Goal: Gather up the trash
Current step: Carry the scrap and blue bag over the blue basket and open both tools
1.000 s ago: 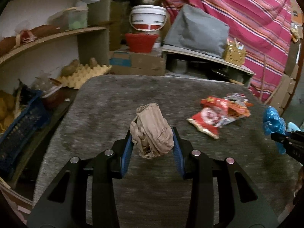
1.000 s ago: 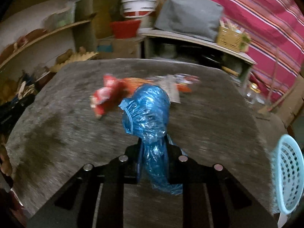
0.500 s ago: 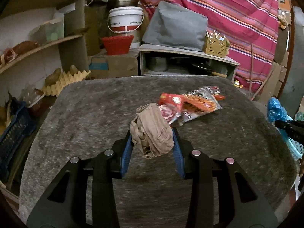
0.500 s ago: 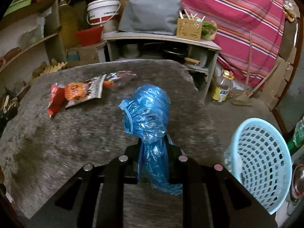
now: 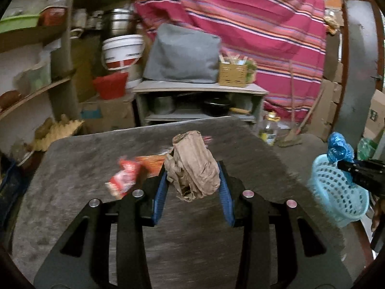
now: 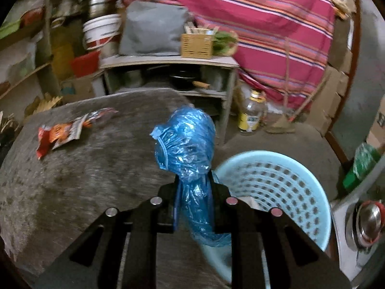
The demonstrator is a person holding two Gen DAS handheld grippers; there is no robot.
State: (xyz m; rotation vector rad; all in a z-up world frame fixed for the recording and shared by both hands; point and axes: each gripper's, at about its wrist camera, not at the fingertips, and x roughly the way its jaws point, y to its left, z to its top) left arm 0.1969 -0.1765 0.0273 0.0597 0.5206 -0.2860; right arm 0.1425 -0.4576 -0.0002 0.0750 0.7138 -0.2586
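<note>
My left gripper is shut on a crumpled brown paper wad, held above the grey table. My right gripper is shut on a crumpled blue plastic bag, held at the table's right edge, beside the rim of a light blue perforated basket. In the left wrist view the right gripper with the blue bag sits over the basket. Red and orange snack wrappers lie on the table, also in the left wrist view.
A grey shelf unit with pots stands behind the table, with a grey bag and wicker box on top. Wooden shelves stand on the left. A bottle stands on the floor near a striped red cloth.
Both grippers have swung to the right with their loads. The basket has come into view and the right gripper now sits by its rim. The wrappers lie further left in both views.
</note>
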